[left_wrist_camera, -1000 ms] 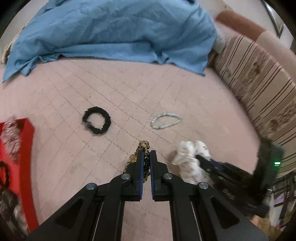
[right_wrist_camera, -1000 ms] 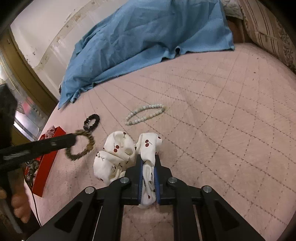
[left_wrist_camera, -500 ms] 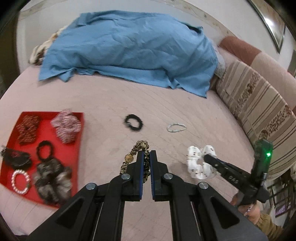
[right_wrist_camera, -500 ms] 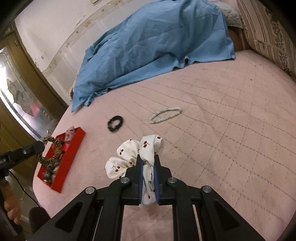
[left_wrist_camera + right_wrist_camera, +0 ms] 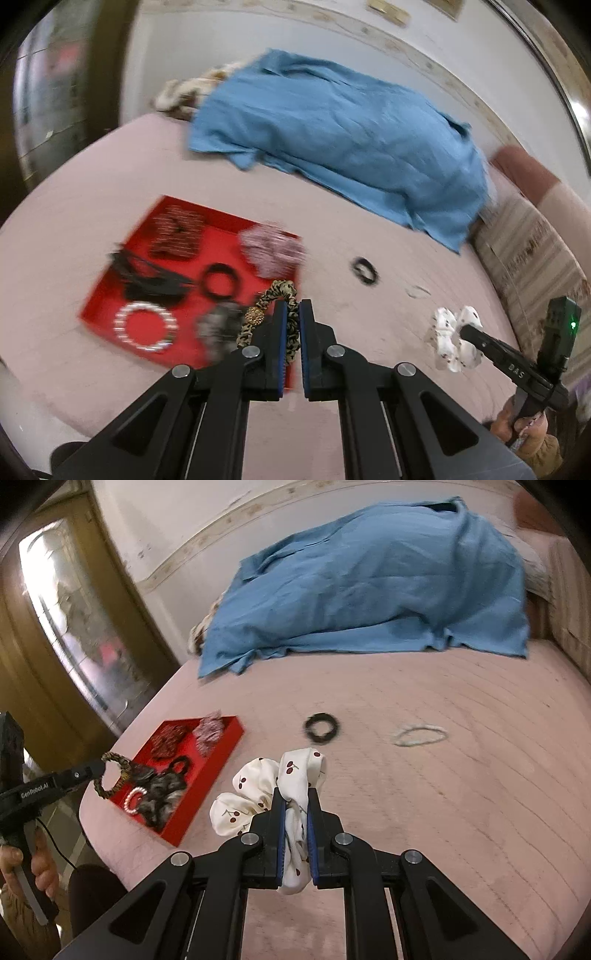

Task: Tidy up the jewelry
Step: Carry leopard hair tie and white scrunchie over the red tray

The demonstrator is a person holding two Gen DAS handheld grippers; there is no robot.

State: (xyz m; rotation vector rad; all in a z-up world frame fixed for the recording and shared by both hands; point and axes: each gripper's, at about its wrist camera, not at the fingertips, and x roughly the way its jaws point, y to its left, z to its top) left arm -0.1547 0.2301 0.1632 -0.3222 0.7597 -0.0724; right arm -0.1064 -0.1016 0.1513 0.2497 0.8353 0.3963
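My left gripper [image 5: 291,308] is shut on a leopard-print scrunchie [image 5: 275,295] with a gold bead, held above the near right edge of the red tray [image 5: 218,230]. It also shows in the right wrist view [image 5: 110,779]. My right gripper [image 5: 295,797] is shut on a white cherry-print scrunchie [image 5: 258,786], held above the pink bed; it also shows in the left wrist view [image 5: 448,338]. The tray [image 5: 207,775] holds several hair ties and a pearl bracelet [image 5: 144,326]. A black hair tie [image 5: 321,728] and a pale bead bracelet [image 5: 419,735] lie on the bed.
A blue sheet [image 5: 369,583] covers the far part of the bed. A striped cushion [image 5: 532,251] lines the right side. A wooden door frame [image 5: 48,635] stands to the left past the bed edge.
Both grippers have risen and pulled back from the bed, each keeping its scrunchie. The left one has swung left over the red tray, which has come fully into view.
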